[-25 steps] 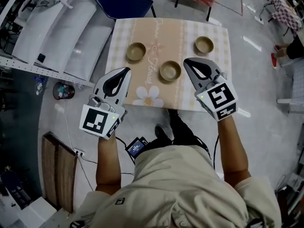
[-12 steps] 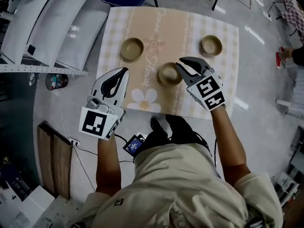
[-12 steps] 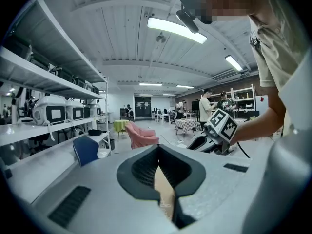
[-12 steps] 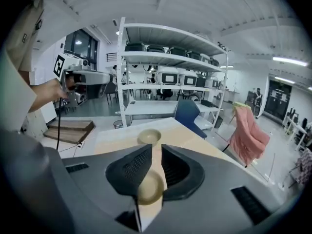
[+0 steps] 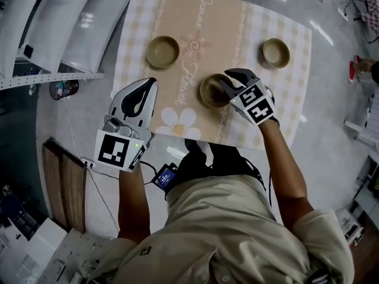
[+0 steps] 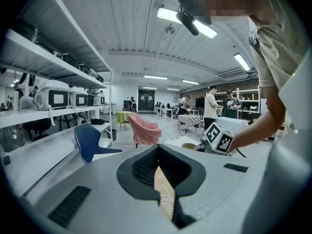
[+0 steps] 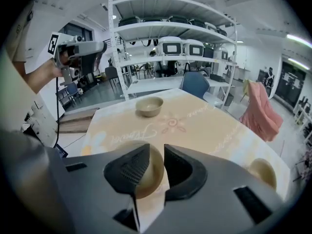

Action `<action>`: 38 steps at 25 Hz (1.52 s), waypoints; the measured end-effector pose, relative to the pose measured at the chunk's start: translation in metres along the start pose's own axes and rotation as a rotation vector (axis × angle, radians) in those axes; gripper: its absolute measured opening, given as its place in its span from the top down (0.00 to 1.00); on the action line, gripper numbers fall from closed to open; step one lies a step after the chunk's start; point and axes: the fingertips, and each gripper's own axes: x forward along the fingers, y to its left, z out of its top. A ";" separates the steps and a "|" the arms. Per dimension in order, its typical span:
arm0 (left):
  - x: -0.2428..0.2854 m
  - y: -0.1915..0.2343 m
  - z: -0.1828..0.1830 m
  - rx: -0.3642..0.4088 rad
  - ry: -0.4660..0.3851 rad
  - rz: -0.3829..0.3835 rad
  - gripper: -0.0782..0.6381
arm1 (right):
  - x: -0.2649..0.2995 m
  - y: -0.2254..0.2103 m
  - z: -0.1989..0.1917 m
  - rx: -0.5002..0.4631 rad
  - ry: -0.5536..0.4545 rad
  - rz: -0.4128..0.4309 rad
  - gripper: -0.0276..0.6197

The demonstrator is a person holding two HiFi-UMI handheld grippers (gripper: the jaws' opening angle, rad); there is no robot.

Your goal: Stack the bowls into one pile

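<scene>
Right gripper view, right gripper [image 7: 156, 149]: I read the jaws as a narrow way apart, set astride the rim of the middle bowl [image 7: 152, 174]. One jaw is inside it and one outside, and neither looks pressed on yet.
Right arm: stretched forward over the near edge of the counter [image 5: 225, 22], marker cube facing up.
Left gripper [image 6: 158, 165]: jaws closed tip to tip, nothing in them. I have it held level by the counter's near left corner.
Counter: beige cloth with checked borders, a flower print and script.
Room: white shelves [image 7: 165, 33], a blue chair [image 6: 90, 143], a pink-covered chair [image 6: 145, 130].
Bowls: three tan, round, upright bowls set well apart. The middle bowl is nearest me, the left bowl [image 5: 163, 51] and right bowl [image 5: 276, 52] farther back.
</scene>
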 end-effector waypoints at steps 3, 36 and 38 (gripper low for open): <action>0.006 0.007 -0.005 -0.015 0.005 0.005 0.88 | 0.015 -0.003 -0.014 0.004 0.051 0.015 0.82; -0.038 0.065 -0.016 -0.094 -0.030 0.176 0.88 | 0.052 0.000 0.124 -0.015 -0.083 0.100 0.94; -0.041 0.069 -0.017 -0.099 -0.031 0.183 0.88 | 0.060 0.002 0.135 -0.019 -0.091 0.104 0.94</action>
